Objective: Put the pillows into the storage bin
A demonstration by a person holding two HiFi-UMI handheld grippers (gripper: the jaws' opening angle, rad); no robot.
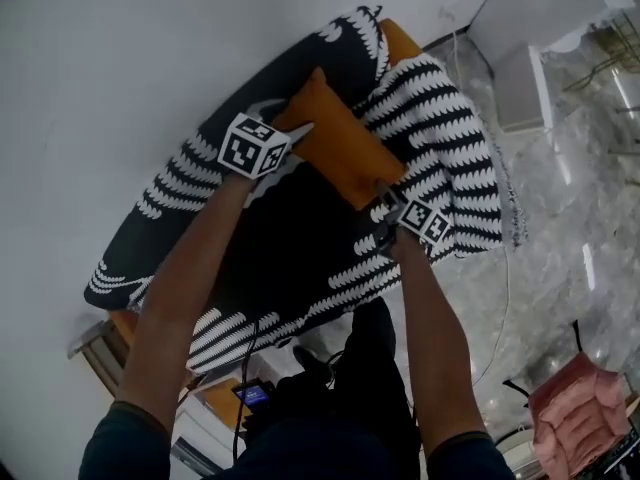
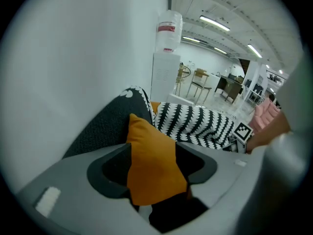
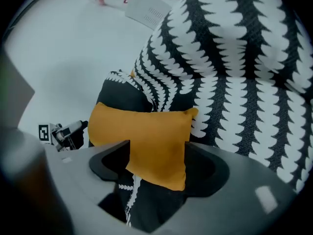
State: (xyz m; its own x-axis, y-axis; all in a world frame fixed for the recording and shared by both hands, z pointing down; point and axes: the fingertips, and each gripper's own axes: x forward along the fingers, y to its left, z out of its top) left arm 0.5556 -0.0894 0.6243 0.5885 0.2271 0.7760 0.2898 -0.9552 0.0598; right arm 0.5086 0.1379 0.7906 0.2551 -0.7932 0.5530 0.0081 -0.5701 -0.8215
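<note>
My left gripper (image 1: pixel 292 128) and right gripper (image 1: pixel 385 204) are both spread wide. The orange pillow (image 1: pixel 340 148) lies loose between their jaws.

right gripper (image 3: pixel 158 153), jaws apart, straddles an orange pillow (image 3: pixel 142 126).

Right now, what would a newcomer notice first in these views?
An orange pillow lies across the middle of the head view, its ends between the open jaws of the left tool and the right tool. Under it spreads bold black-and-white patterned fabric with a dark hollow, probably the storage bin.
</note>
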